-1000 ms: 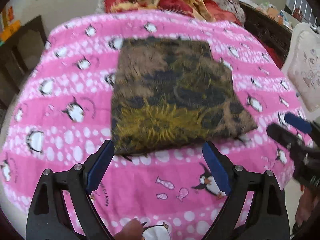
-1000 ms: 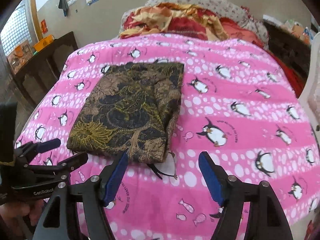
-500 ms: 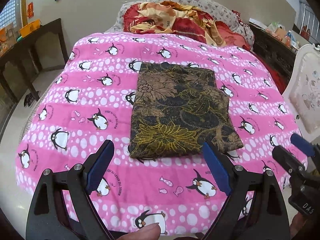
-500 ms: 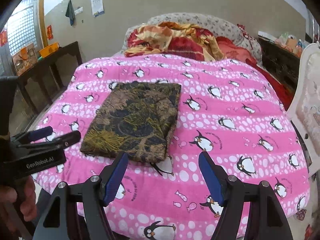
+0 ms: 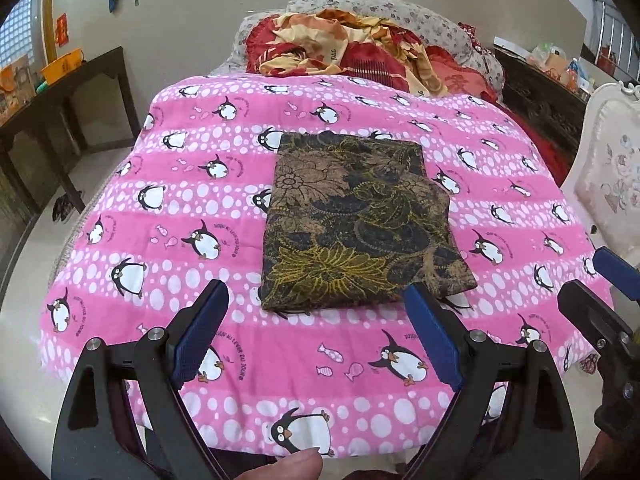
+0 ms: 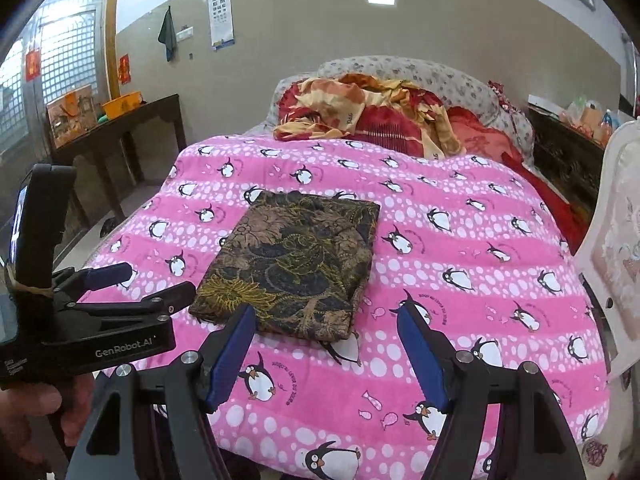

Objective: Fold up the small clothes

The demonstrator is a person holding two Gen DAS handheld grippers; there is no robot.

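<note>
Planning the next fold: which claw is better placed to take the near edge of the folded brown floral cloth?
Left, marginally. The folded brown floral cloth lies centred between the open left claw; in the right claw view it sits off to the left.

A pink blanket printed with penguins, fish and white dots covers the bed, and at its far end a red and yellow heap of bedding lies against a grey flowered pillow. To the left stands a dark wooden table bearing an orange basin, with an eye chart and a dark cloth hanging on the beige wall behind. On the right are a white padded chair near and a dark cabinet with clutter on top farther off
</note>
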